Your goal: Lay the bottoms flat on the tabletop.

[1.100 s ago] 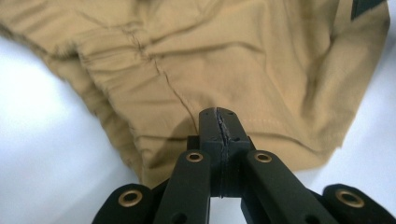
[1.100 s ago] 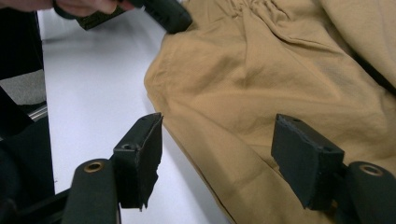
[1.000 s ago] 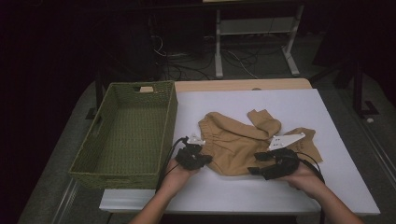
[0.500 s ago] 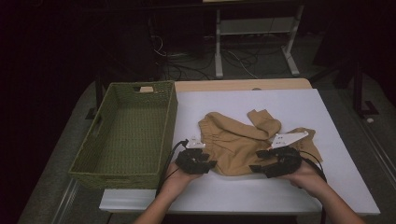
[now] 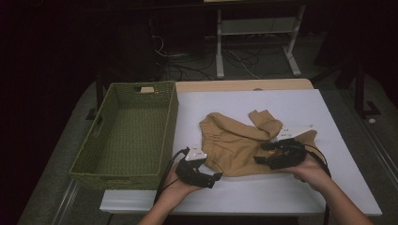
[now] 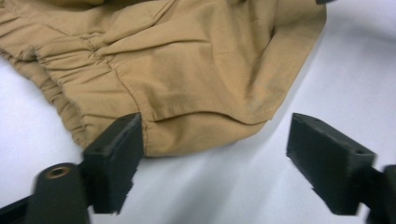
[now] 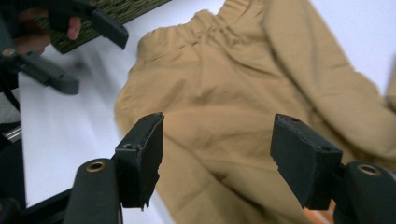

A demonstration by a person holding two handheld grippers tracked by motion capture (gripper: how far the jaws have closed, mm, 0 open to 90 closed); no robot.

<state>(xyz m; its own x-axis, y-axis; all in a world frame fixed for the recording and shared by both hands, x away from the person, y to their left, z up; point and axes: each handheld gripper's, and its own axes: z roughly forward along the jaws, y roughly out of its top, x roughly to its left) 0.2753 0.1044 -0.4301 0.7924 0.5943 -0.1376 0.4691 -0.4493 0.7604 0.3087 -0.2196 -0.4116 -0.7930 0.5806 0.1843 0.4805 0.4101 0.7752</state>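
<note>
While the tan trousers [image 5: 239, 147] are spread on the white table [image 5: 338, 197] beside the green wicker basket [image 5: 126, 136], their hem is met by the left gripper [image 6: 212, 149], whose jaws have just been opening; the right gripper [image 7: 217, 158] is held apart above the cloth.

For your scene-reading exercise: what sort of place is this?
Probably a lab or workshop set up for recording, not a home: a white-topped table under a fixed camera, loose cables on the floor, a metal stand behind, tan trousers beside a green basket.
</note>
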